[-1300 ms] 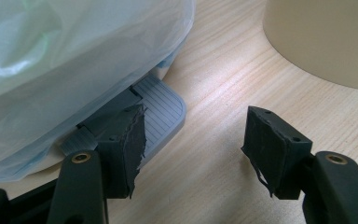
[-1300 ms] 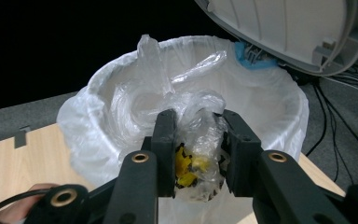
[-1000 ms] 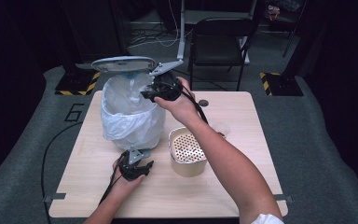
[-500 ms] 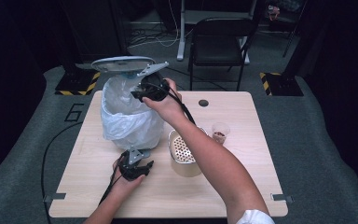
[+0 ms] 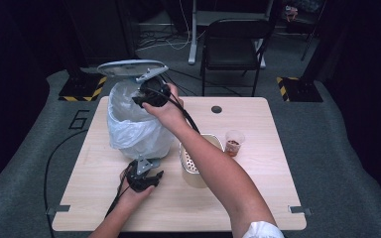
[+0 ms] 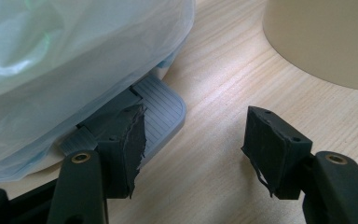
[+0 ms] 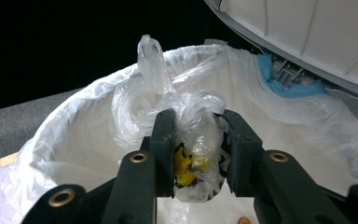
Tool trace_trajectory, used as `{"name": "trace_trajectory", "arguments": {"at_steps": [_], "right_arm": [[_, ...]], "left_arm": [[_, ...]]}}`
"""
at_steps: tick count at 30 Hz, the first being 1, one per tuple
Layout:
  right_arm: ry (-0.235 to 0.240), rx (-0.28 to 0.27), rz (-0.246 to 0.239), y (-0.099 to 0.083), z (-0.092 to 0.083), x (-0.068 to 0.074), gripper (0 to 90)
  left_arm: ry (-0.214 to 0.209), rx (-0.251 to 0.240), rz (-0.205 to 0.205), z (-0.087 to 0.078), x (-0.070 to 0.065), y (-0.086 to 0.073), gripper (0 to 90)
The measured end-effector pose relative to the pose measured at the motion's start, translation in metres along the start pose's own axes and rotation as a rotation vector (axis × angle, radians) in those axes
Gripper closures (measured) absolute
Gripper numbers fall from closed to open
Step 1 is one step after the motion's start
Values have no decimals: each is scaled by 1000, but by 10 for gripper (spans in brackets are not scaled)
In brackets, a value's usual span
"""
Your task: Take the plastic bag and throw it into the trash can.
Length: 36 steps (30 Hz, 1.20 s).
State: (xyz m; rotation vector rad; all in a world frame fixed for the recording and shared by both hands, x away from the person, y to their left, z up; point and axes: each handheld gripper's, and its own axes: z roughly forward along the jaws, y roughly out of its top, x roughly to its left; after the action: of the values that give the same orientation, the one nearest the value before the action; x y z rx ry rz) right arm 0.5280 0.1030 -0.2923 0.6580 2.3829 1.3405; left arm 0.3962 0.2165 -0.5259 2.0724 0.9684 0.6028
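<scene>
Plastic bag (image 7: 193, 140), clear and crumpled with yellow bits inside, is held between the 2 jaws of the right gripper (image 7: 197, 154), directly over the open mouth of the pedal bin (image 5: 139, 124). The bin's white liner (image 7: 307, 135) is draped over its rim, and the grey lid (image 5: 129, 68) is raised above it. The right gripper's jaws have just been opening a little, though the bag is pinched between the pads.

In the high view, the right gripper (image 5: 151, 95) is seen at the bin's mouth, under the lid. The left gripper (image 5: 141, 179) is kept low on the wooden table (image 5: 258, 198), at the foot of the bin. Its jaws are set apart with nothing gripped between them, and 1 jaw rests on the grey foot pedal (image 6: 161, 109). A beige perforated container (image 5: 193, 161) stands just beside the bin, and a small clear cup (image 5: 233, 142) stands near it.
</scene>
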Motion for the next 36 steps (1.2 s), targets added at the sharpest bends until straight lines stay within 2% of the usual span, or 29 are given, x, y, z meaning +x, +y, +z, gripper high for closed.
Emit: {"name": "trace_trajectory", "arguments": {"at_steps": [1,3,4,5,15,17,24,26,29,31,32,34,35,36], "right_arm": [[1,0,2,0,1,0,643],[1,13,17,0,2,1,543],[-7,10,16,1,2,1,494],[-14,10,16,1,2,2,457],[-5,3,-17,-1,-7,7,455],[-3,6,-27,-1,-11,9,465],[12,6,-42,-5,-38,14,483],[7,3,-47,-9,-49,12,483],[-4,-11,-45,-16,-66,6,483],[-3,-10,-36,-17,-70,5,484],[-5,-9,-36,-19,-76,3,483],[9,-24,-45,-30,-94,3,478],[9,-23,-45,-34,-98,3,476],[10,-16,-46,-39,-104,2,476]], "left_arm": [[24,-26,-4,2,-1,-1,386],[23,-26,-4,2,-1,-1,386],[1,0,0,0,0,0,386],[23,-26,-3,2,-1,-1,386],[24,-25,-2,2,-1,-1,386],[2,-4,-1,0,0,0,386],[1,-6,-2,0,0,0,386],[23,-26,-3,2,-1,-1,386],[24,-25,-3,2,-1,-1,386],[24,-25,-2,2,-1,-1,386],[3,-5,-1,0,0,0,386],[15,-15,-3,1,-1,-1,386],[8,-19,-5,1,0,-1,386],[4,-24,-26,2,-1,-1,386]]}}
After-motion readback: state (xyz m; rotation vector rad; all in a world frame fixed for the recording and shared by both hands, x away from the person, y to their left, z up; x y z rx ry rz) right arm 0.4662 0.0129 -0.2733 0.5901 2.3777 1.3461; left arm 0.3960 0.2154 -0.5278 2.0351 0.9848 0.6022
